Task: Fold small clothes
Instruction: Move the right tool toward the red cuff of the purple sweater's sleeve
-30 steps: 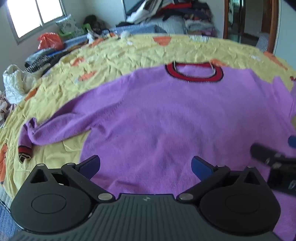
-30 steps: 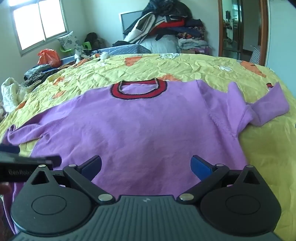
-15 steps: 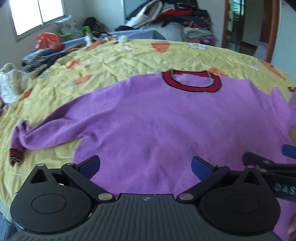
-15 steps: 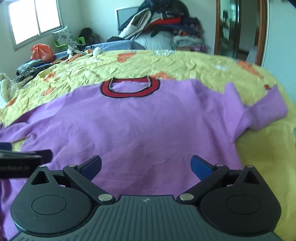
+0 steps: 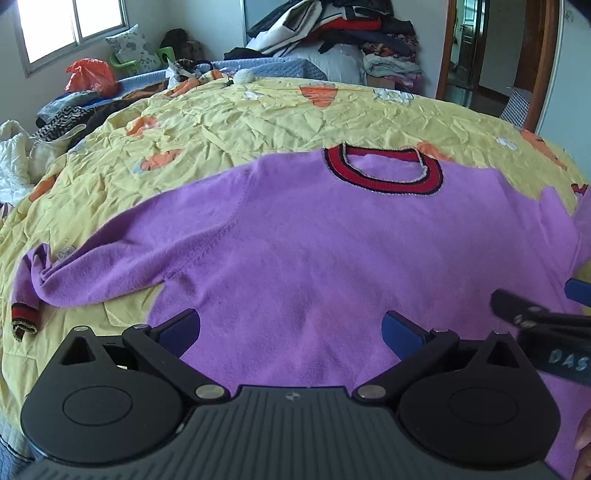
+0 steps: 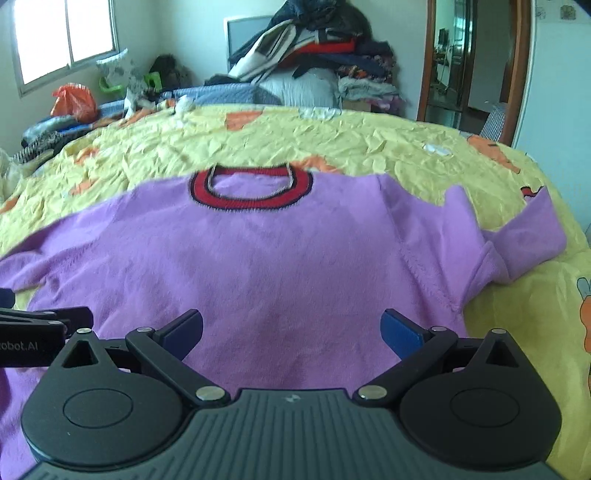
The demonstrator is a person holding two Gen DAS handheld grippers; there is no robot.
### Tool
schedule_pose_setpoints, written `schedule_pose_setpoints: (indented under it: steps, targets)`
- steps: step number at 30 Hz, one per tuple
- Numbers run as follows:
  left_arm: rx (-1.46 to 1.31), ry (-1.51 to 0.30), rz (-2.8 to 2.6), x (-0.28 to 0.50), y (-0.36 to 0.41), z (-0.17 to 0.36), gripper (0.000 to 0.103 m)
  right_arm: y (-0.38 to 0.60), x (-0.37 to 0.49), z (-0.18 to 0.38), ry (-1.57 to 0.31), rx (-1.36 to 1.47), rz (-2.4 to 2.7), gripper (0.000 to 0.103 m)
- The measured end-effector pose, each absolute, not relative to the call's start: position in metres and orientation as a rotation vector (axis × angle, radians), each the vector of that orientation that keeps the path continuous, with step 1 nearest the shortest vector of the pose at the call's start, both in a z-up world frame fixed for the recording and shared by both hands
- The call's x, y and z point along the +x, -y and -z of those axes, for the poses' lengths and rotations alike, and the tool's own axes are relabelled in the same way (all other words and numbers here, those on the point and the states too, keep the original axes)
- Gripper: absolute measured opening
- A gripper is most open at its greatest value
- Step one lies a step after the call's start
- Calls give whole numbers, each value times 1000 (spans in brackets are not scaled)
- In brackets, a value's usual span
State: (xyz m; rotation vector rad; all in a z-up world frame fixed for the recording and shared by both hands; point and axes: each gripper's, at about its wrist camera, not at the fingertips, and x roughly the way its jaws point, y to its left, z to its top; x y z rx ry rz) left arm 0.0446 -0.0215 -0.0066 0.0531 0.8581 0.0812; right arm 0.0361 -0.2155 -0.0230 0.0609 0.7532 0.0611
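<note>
Far left in the left wrist view: heap of white and dark laundry [image 5: 44, 125] off the bed edge, orange plastic bag [image 5: 90, 75] beneath the window [image 5: 70, 31]. Next, crumpled yellow bedspread [image 5: 229, 122] printed with orange carrots. Spread flat across it, front up, purple sweater [image 5: 314, 251], hem nearest the cameras, red and black collar [image 5: 384, 173] at the far side. Left sleeve [image 5: 107, 273] stretched out over the spread, doubled back near its striped cuff [image 5: 24, 319]. Hovering over the hem, left gripper [image 5: 291, 328], blue pads [image 5: 400, 330] spread wide, nothing between them. Just to its right, right gripper [image 5: 535, 314] poking in from the frame edge, likewise over the hem. From the right wrist view: same sweater [image 6: 266, 266] under the right gripper [image 6: 291, 328], jaws spread wide and empty, with the left gripper [image 6: 40, 325] visible at the left edge. Further right, right sleeve [image 6: 517, 243] folded over on itself near the bed edge. Behind the bed, piled clothes [image 6: 317, 48] and a wooden door frame [image 6: 517, 70].
</note>
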Motion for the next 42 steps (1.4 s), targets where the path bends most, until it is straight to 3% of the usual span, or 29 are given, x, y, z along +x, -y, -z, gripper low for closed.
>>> schedule_pose_setpoints:
  steps: [8, 42]
  targets:
    - [64, -866, -103, 45, 21, 7, 103, 218, 35, 20, -680, -12, -90, 103]
    - [43, -950, 9, 102, 76, 37, 103, 293, 91, 37, -818, -113, -172, 103]
